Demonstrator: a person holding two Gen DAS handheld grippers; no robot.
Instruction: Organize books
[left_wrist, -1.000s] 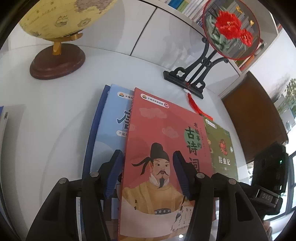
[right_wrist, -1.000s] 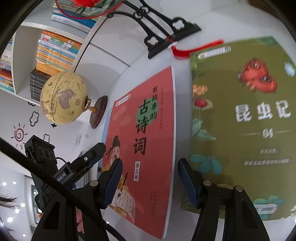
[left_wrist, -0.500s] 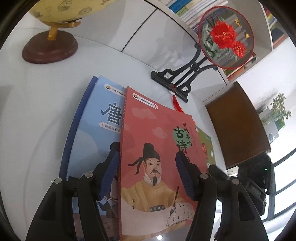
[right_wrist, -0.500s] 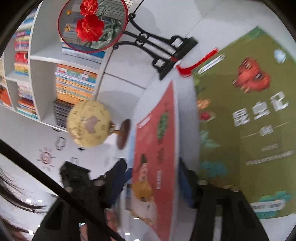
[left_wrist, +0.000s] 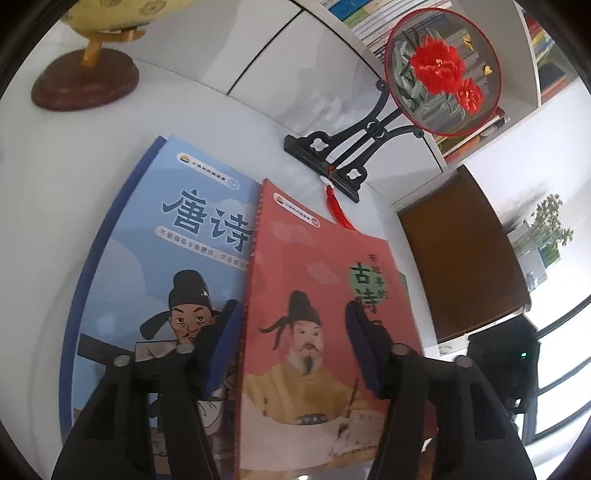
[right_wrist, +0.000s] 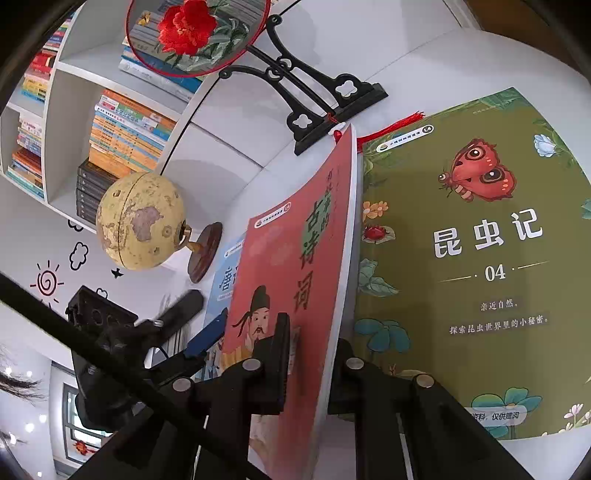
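Observation:
A red book (left_wrist: 314, 277) with a robed figure on its cover stands tilted on its long edge (right_wrist: 295, 258). My right gripper (right_wrist: 312, 334) is closing and pinches the book's near edge, one finger on the cover and one behind. A blue book (left_wrist: 166, 258) lies flat on the white table (left_wrist: 55, 184), partly under the red one. My left gripper (left_wrist: 291, 308) is closing too, but its pads press on nothing. One of its fingers (left_wrist: 221, 350) is over the blue book and the other is in front of the red cover. A green insect book (right_wrist: 480, 258) lies flat to the right.
A globe (right_wrist: 140, 221) on a wooden base (left_wrist: 88, 85) stands at the table's far left. A round embroidered fan on a black stand (left_wrist: 332, 158) sits behind the books, its red tassel touching them. Shelves of books (right_wrist: 125, 133) line the wall. A brown chair back (left_wrist: 461, 258) is at the right.
The right gripper closed on the red book's edge and tipped it up from flat. The left gripper's view swung, showing more of the blue book.

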